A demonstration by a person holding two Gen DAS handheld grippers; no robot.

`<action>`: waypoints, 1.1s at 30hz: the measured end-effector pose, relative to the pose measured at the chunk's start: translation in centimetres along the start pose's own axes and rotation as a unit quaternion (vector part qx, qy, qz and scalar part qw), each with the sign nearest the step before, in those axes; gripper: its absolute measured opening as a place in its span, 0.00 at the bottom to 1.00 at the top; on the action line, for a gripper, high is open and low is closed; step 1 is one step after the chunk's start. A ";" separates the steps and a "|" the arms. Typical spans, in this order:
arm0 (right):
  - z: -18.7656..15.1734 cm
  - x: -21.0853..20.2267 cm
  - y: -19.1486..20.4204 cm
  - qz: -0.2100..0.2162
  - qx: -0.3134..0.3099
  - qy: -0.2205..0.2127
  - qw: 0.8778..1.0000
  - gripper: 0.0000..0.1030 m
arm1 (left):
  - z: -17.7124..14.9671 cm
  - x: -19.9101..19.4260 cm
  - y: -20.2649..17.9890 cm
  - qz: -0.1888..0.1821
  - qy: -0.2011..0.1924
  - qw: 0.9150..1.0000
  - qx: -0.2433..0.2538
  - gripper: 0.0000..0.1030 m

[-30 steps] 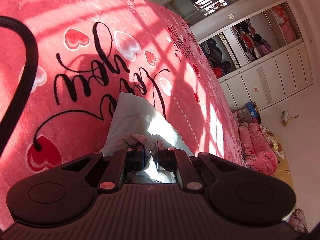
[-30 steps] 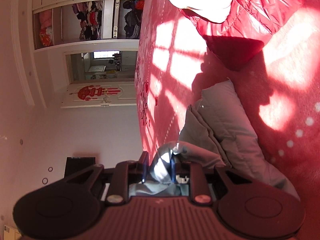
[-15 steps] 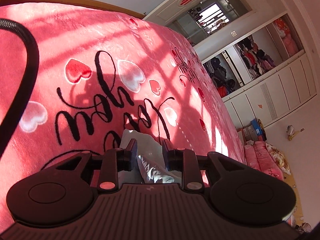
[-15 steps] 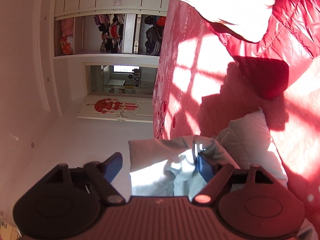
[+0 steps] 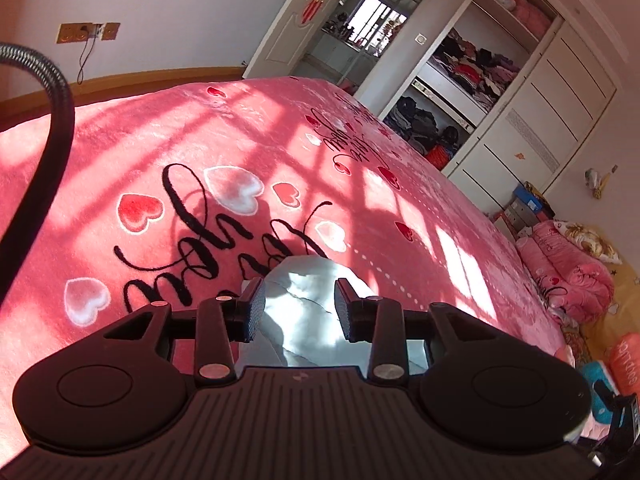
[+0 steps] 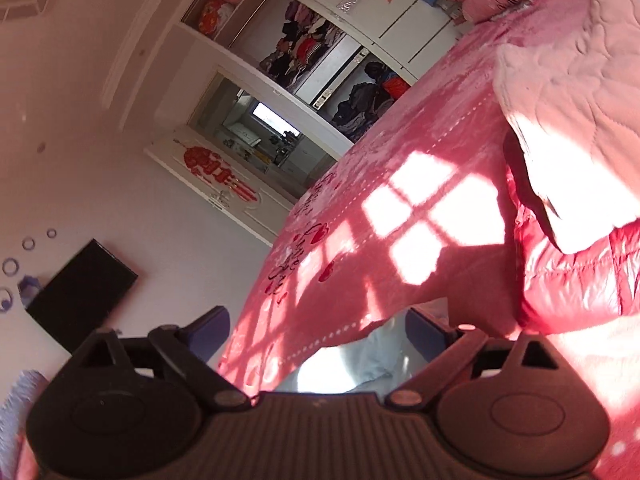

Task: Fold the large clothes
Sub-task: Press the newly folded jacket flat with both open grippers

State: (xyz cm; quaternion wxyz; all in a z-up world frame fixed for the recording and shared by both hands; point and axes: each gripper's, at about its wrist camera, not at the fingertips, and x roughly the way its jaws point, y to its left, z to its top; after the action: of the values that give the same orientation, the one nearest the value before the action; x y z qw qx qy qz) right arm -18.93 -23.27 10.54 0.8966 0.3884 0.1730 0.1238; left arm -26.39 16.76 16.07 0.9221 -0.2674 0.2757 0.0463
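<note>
Pale grey garment (image 5: 308, 300) on the pink bed (image 5: 200, 140), below and between both tools; neither grips it. Left tool (image 5: 300, 310) partly spread, jaws opening; right tool (image 6: 316, 330) wide, jaws opening.

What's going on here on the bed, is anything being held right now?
A person is folding clothes on a bed covered by a pink heart-print blanket, one handheld gripper per hand. Nothing is held. The left gripper hangs over a pale grey padded garment lying on the blanket, its jaws opening and clear of the fabric. The right gripper has its jaws opening wide above the same garment. A red puffer jacket lies farther off.
</note>
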 end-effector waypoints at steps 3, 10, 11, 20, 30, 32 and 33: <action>-1.6 1.1 3.5 -0.062 -0.165 0.025 0.984 0.94 | -1.8 0.4 -2.3 -0.003 0.014 0.997 0.073 0.44; -6.0 4.9 5.6 -0.041 -0.283 0.075 0.955 0.94 | -4.9 4.3 -6.1 -0.017 0.053 0.985 0.165 0.44; -6.3 5.5 5.6 -0.038 -0.283 0.081 0.955 0.94 | -5.2 4.9 -6.6 -0.017 0.056 0.982 0.177 0.44; -9.1 9.6 5.6 -0.032 -0.294 0.143 0.945 0.94 | -7.0 9.7 -10.5 -0.024 0.063 0.966 0.251 0.48; -8.0 12.1 1.7 -0.094 -0.264 0.139 0.950 0.95 | -7.4 12.6 -10.8 0.003 0.038 0.964 0.264 0.57; -7.8 12.6 1.1 -0.106 -0.259 0.134 0.951 0.96 | -7.4 13.4 -10.9 0.012 0.033 0.963 0.266 0.60; -7.8 12.8 1.0 -0.113 -0.260 0.130 0.950 0.97 | -7.4 13.7 -10.8 0.014 0.032 0.964 0.264 0.61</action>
State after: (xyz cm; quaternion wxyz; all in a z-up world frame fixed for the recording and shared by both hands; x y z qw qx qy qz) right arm -10.56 -12.97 3.56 0.9442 0.1007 0.2930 0.1120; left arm -15.92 2.87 8.60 0.9500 -0.0117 0.3112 -0.0239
